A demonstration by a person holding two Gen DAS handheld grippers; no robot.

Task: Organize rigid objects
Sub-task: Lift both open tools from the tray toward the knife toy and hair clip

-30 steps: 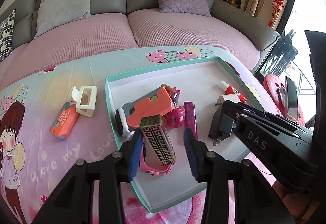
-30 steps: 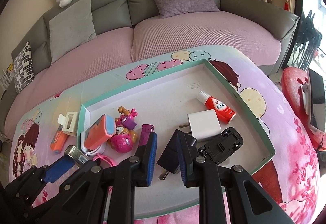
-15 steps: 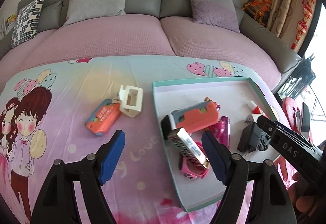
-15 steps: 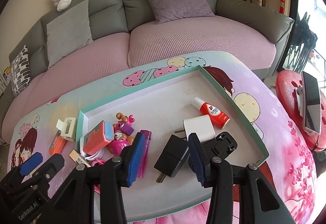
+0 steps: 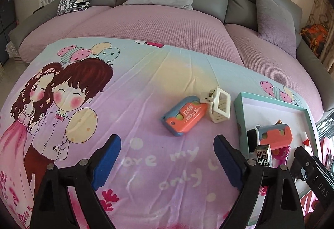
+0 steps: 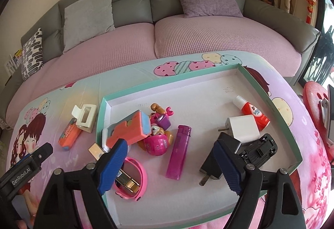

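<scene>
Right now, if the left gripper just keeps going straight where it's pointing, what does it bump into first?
Probably just the printed cloth. The left gripper is open, jaws just widened, nothing between them. The orange-and-blue case lies farther ahead, slightly right; depth is hard to judge.

A table [image 5: 146, 87] draped in a pastel cartoon-print cloth carries a shallow teal-rimmed white cardboard tray [image 6: 165, 81]. Beside the tray lie an orange-and-blue plastic case [image 5: 184, 116] and a cream plastic hair claw [image 5: 219, 107], touching.
</scene>
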